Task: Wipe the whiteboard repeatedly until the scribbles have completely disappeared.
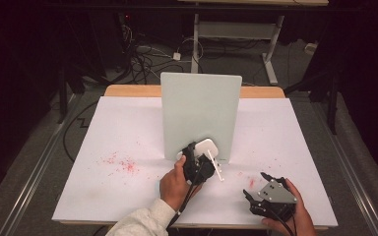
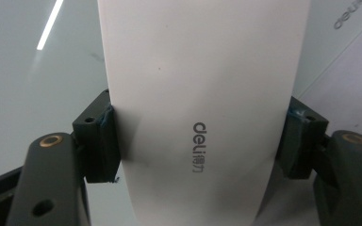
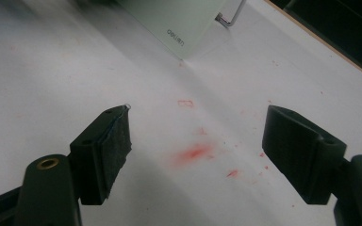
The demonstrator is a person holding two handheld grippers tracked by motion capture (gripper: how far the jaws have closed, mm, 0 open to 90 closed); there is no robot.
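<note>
The white eraser block point(image 1: 207, 147) is a smooth, rounded-cornered slab with the grey word "deli" printed on its face point(image 2: 200, 141). It is clamped across its width and held flat against the lower part of the pale green upright board point(image 1: 199, 105). That board stands upright on the white surface point(image 1: 128, 132), near its middle.

A white eraser point(image 2: 202, 94) with grey lettering sits before the pale green board point(image 1: 199, 110). The white table point(image 1: 128, 128) carries red smudges point(image 1: 123, 164) left of the board.
</note>
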